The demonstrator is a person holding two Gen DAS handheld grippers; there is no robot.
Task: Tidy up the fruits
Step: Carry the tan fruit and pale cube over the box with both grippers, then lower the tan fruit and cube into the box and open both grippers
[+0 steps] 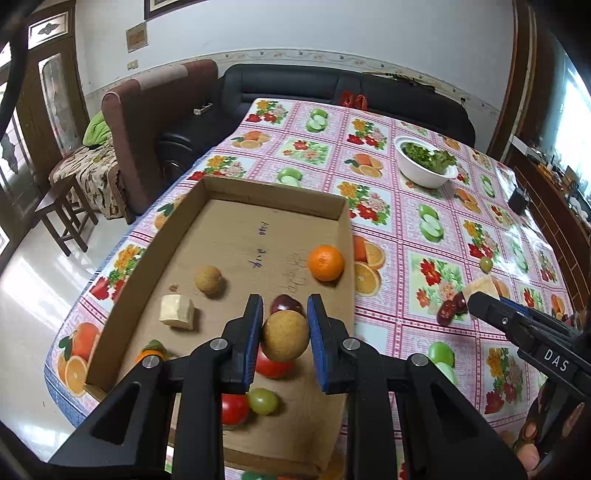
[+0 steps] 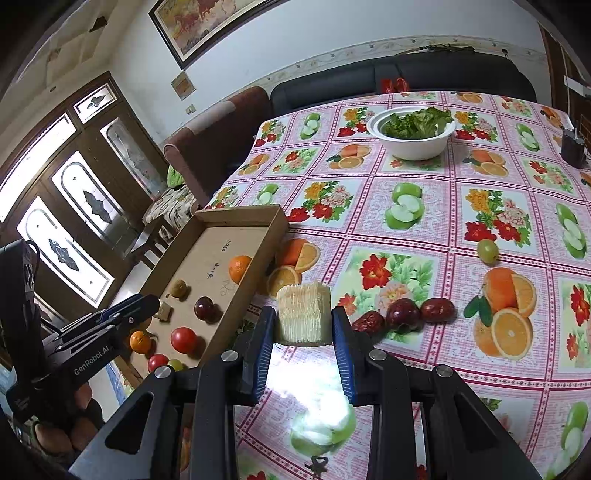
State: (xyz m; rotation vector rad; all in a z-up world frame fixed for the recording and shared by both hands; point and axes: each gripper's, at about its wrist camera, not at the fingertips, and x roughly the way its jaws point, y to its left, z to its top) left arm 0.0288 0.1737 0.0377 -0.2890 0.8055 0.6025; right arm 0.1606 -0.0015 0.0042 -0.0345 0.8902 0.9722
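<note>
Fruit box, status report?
Left tool shut on tan ball over box. Right tool shut on pale chunk. Path clear.

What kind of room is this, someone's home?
Most likely a home living or dining room: a table with a fruit-print tablecloth, a dark sofa behind it, a framed picture on the wall, and a bowl of greens.

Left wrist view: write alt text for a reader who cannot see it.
The left gripper holds a round tan fruit over a shallow cardboard box on a fruit-print tablecloth. The box holds an orange, tomatoes, a green grape and a pale cut chunk. At right, the right gripper carries another pale chunk.
</note>
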